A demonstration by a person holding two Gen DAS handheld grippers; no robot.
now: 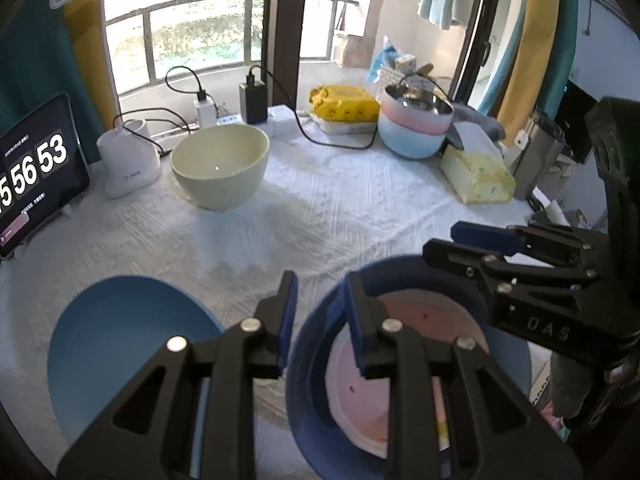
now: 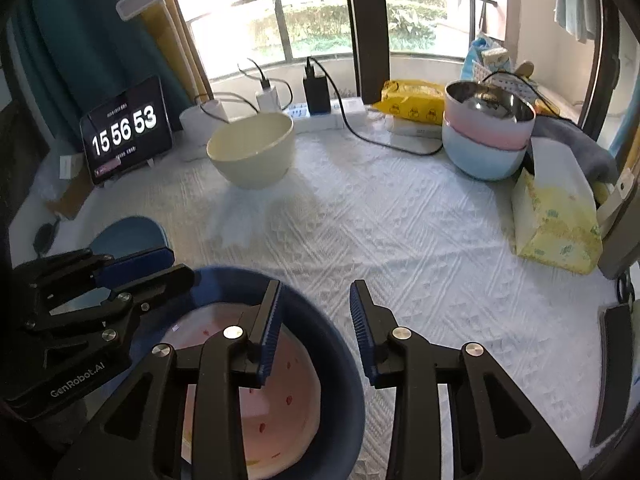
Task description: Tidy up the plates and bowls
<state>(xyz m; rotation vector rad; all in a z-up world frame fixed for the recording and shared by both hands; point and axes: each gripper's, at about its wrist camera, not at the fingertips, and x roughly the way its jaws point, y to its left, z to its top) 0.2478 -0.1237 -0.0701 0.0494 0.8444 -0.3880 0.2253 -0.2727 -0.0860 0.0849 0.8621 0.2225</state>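
The dark blue bowl (image 2: 344,364), pink plate (image 2: 280,380) inside, is rigid, smooth, breakable: grip the rim. Left tool (image 1: 320,316) and right tool (image 2: 316,320) straddle it, jaws parted, unclamped.

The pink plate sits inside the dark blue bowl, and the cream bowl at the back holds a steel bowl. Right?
Not quite. The pink plate does sit in the dark blue bowl, but the cream bowl is empty; the steel bowl is in the pink bowl. The right wrist view shows it.

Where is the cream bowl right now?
The cream bowl stands alone at the far left of the table, between the clock tablet and the power strip.
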